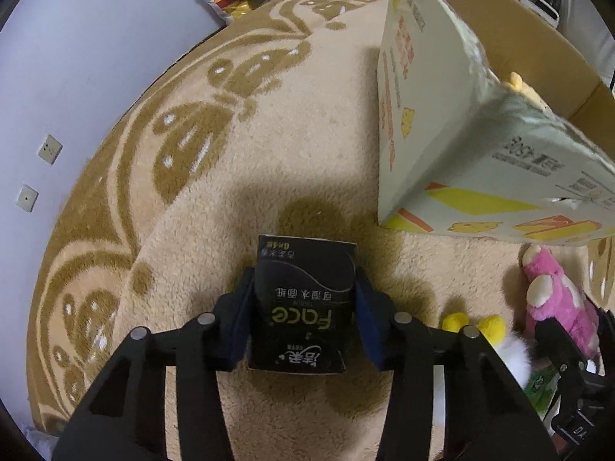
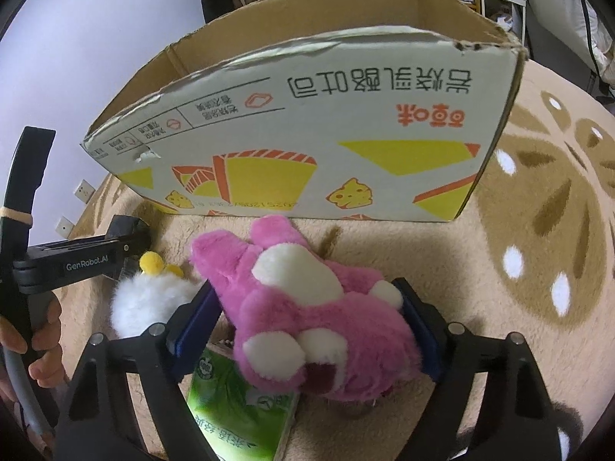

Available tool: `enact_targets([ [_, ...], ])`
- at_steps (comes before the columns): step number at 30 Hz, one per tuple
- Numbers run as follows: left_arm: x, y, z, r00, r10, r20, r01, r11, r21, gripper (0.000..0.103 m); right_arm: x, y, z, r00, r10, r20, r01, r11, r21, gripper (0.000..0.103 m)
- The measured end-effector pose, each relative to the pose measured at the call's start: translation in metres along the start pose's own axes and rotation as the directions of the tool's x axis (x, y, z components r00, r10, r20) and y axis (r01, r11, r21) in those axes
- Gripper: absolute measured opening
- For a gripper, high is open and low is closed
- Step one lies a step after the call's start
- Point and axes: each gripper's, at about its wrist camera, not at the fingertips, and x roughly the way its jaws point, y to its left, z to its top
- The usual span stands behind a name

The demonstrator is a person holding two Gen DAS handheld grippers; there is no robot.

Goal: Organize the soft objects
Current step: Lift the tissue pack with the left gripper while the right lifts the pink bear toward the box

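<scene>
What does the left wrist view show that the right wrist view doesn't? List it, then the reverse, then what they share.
Only the left wrist view: the black tissue pack clamped in the left tool, and something yellow peeking over the box rim.

Only the right wrist view: the right tool closed around the pink plush, the whole green tissue pack under it, and the hand holding the left tool.

Both: the cardboard box, the pink plush, the white plush with yellow tufts, and the butterfly rug.

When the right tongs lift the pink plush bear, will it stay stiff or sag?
Probably sag: the pink plush bear looks soft and bulges between the right tongs. Its fluffy fur suggests it is light. It seems unlikely to slip, since the blue pads press into it.
</scene>
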Motion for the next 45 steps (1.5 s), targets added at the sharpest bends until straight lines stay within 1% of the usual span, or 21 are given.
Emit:
enact_targets([
  [4,-0.004,0.006,-0.001,1.0,-0.025,0.001,0.025,0.999,-0.035,0.046,-0.006,-0.001,-0.003,1.0,0.001,0.01,-0.001,1.0,-0.004,0.086],
  [9,-0.009,0.009,-0.004,1.0,-0.012,0.012,0.013,0.998,-0.058,0.046,-0.018,-0.005,-0.007,0.999,0.013,0.031,-0.013,1.0,0.009,0.085],
  [13,-0.02,0.012,-0.007,0.999,0.005,0.046,-0.002,0.998,-0.063,0.046,-0.027,-0.007,-0.01,0.999,0.014,0.046,-0.014,1.0,0.005,0.085],
  [18,-0.032,0.016,-0.008,0.997,-0.004,0.08,0.01,0.997,-0.08,0.046,-0.034,-0.011,-0.013,0.999,0.017,0.049,-0.018,1.0,0.016,0.085],
  [24,-0.045,0.018,-0.013,0.994,0.004,0.112,0.006,0.996,-0.086,0.046,-0.048,-0.012,-0.014,0.995,0.004,0.095,-0.007,1.0,0.029,0.085],
  [27,-0.056,0.018,-0.015,0.989,0.004,0.145,0.008,0.996,-0.087,0.046,-0.057,-0.014,-0.015,0.994,0.006,0.112,-0.01,0.999,0.031,0.085],
  [30,-0.072,0.018,-0.016,0.981,0.012,0.195,0.004,0.996,-0.085,0.046,-0.064,-0.013,-0.016,0.992,0.003,0.13,-0.007,0.999,0.032,0.085],
  [34,-0.096,0.018,-0.019,0.964,0.016,0.265,0.002,0.998,-0.07,0.046,-0.076,-0.01,-0.017,0.985,-0.008,0.172,0.003,1.0,0.031,0.085],
  [39,-0.125,0.016,-0.022,0.931,0.079,0.356,-0.063,0.996,-0.057,0.046,-0.093,-0.008,-0.02,0.971,-0.022,0.238,0.014,0.999,0.036,0.085],
  [42,-0.139,0.016,-0.021,0.916,0.075,0.394,-0.058,0.997,-0.055,0.046,-0.108,-0.006,-0.019,0.958,-0.024,0.286,0.014,0.999,0.036,0.085],
  [45,-0.151,0.015,-0.02,0.897,0.08,0.434,-0.064,0.997,-0.052,0.046,-0.121,-0.002,-0.017,0.944,-0.032,0.33,0.028,0.999,0.015,0.085],
])
